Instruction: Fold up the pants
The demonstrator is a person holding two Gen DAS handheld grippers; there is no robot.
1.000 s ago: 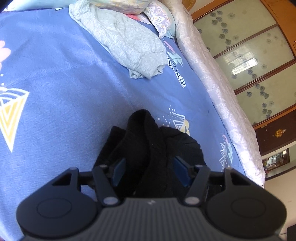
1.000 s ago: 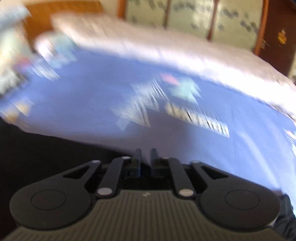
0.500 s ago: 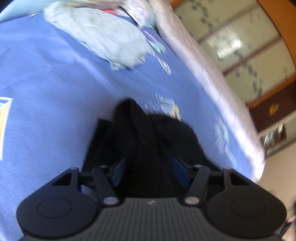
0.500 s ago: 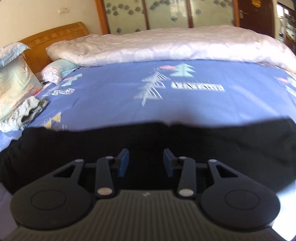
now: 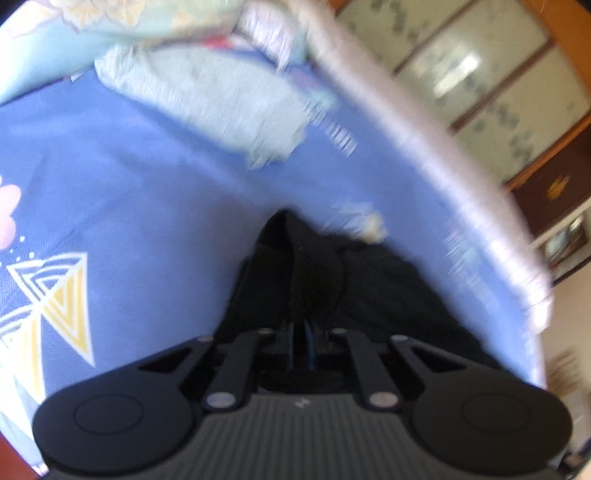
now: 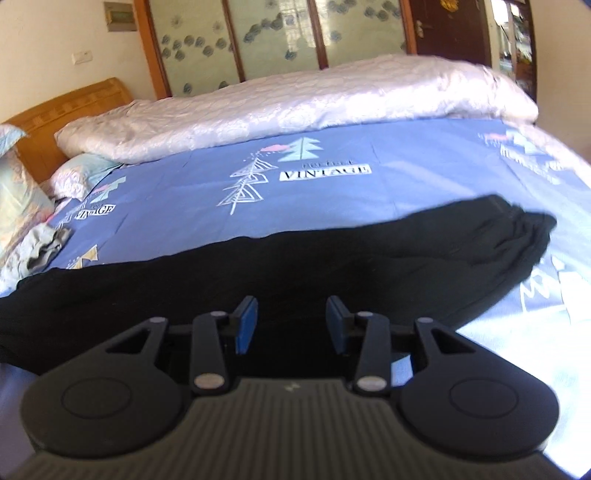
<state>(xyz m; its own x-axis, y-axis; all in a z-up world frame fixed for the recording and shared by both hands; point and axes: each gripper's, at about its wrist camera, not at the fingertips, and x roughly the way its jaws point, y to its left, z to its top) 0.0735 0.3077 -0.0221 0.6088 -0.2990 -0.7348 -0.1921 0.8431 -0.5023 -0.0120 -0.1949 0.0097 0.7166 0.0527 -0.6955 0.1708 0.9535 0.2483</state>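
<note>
The black pants [image 6: 280, 266] lie stretched in a long band across the blue printed bedsheet [image 6: 369, 192], one end bunched toward the right in the right wrist view. In the left wrist view the same cloth [image 5: 325, 280] rises in a peaked ridge straight ahead of the tool.

The left gripper [image 5: 301, 345] has changed most: half a second ago its jaws stood wide around that ridge, and now they are drawn almost together, with only a thin slit between the blue pads. Dark fabric sits right at them, so they appear to have pinched a fold of the pants. The right gripper [image 6: 291, 321] has spread a little wider than it was half a second ago, and it holds nothing; it hangs just above the middle of the band. My reading is that one end is now secured and the right side must take its own hold before the pants can be lifted and doubled over.

The left view is smeared by motion, so the exact point of the pinch is hard to make out, and the tool body hides the cloth nearest it. Which end of the pants is the waistband I cannot tell. A grey garment [image 5: 229, 99] lies well beyond, near the pillows [image 5: 122, 26], and a pale quilt [image 6: 295, 99] runs along the far side of the bed.
</note>
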